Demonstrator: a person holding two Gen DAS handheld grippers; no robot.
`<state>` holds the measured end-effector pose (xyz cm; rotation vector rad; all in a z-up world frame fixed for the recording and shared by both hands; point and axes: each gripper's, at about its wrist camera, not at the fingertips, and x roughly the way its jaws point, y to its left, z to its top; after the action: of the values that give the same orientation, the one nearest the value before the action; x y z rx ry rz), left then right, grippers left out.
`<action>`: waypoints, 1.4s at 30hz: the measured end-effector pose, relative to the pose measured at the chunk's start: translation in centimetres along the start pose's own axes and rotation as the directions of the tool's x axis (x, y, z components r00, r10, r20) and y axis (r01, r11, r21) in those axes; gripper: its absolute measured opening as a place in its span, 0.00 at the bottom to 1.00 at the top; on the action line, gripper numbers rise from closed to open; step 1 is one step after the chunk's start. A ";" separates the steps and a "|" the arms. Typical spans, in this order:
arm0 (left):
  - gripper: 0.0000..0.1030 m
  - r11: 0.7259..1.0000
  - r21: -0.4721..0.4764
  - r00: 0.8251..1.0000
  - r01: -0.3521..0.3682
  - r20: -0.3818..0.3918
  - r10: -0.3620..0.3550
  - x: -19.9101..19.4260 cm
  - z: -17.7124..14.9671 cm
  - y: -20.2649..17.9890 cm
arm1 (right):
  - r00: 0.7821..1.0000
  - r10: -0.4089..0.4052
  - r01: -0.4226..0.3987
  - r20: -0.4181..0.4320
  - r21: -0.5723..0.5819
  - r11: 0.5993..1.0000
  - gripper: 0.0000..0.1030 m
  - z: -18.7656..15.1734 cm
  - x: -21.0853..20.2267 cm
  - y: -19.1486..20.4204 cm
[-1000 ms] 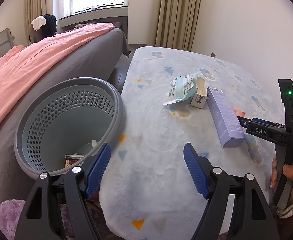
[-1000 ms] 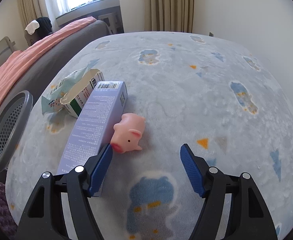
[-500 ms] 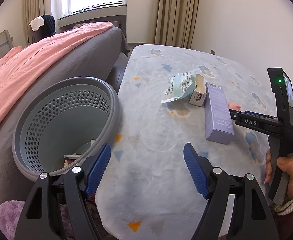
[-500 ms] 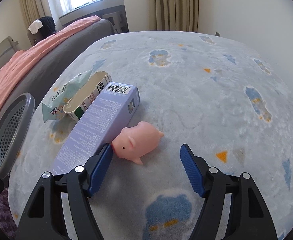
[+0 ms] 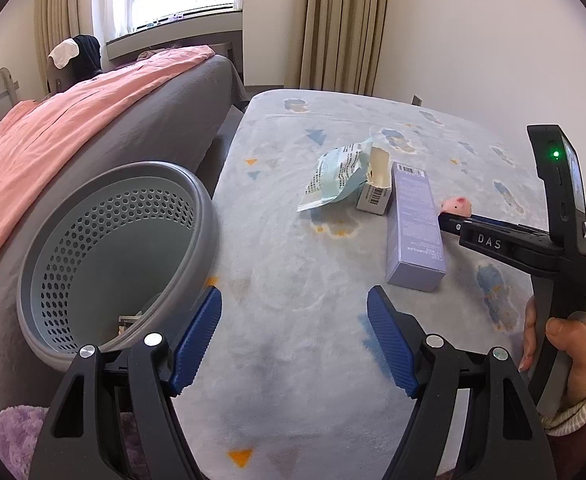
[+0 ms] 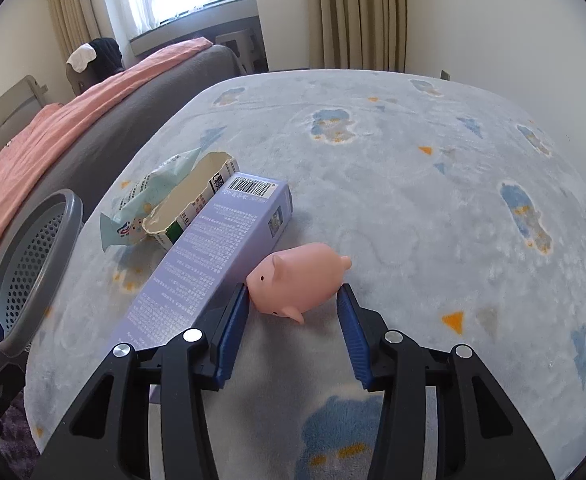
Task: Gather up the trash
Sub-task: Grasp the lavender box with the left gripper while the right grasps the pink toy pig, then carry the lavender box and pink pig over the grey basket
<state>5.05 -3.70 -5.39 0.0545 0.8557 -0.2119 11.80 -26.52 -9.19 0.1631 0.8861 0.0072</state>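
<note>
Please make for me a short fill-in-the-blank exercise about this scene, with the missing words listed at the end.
1. The pink rubber pig toy lies between the fingers of the ____ gripper.
2. The long purple cardboard box lies on the ____ blanket.
3. The grey perforated plastic basket stands beside the ____ gripper.

Missing words: right; blue; left

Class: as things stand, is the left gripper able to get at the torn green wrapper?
Probably yes: the left gripper is open, and only bare blanket lies before the torn green wrapper.
</note>
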 end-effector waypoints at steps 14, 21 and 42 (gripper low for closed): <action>0.70 0.996 0.065 0.997 0.067 -0.028 -0.065 3.3 4.0 -6.3 | 0.999 -0.020 0.014 0.049 0.118 0.993 0.43 -0.2 -2.7 -4.9; 0.70 0.993 0.093 0.994 0.066 -0.095 -0.057 7.1 5.4 -9.0 | 0.997 0.005 -0.017 0.077 0.143 0.990 0.43 0.1 -3.9 -5.8; 0.41 0.990 0.105 0.985 0.094 -0.153 -0.077 8.4 3.2 -10.5 | 0.995 0.032 -0.046 0.097 0.149 0.988 0.43 0.3 -4.9 -6.5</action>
<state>10.59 -15.80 -9.24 0.1398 0.9957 -0.3401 8.54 -33.32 -6.17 0.3200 0.7887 -0.0311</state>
